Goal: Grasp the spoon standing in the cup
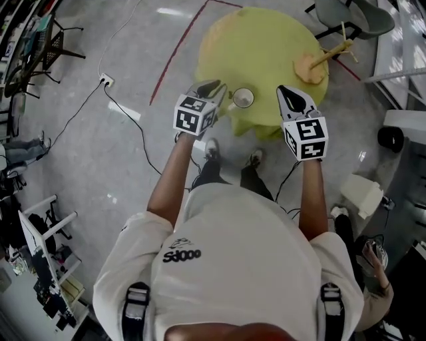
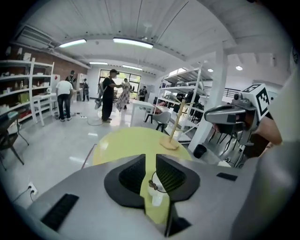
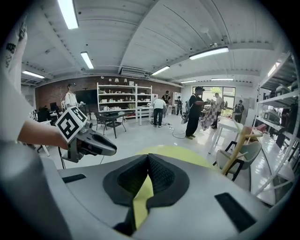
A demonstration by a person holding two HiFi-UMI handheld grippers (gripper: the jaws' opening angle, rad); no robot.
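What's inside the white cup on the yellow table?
A dark handle end, likely the spoon, shows at the rim of the cup. Its lower part and the cup's bottom are hidden by its wall.

One round yellow table (image 1: pixel 266 46) sits at the upper middle of the head view. On it are one white cup (image 1: pixel 243 98), near the lower edge, and one wooden stand (image 1: pixel 311 66), at the right. There are two grippers, a left gripper (image 1: pixel 212 90) and a right gripper (image 1: pixel 291 93). One grey chair (image 1: pixel 346 16) is at the top right.

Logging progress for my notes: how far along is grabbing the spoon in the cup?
Done: left tongs are open and lined up on the cup. In hand: the approach. Left: closing on the spoon, not yet gripped. Right tongs are shut, empty.
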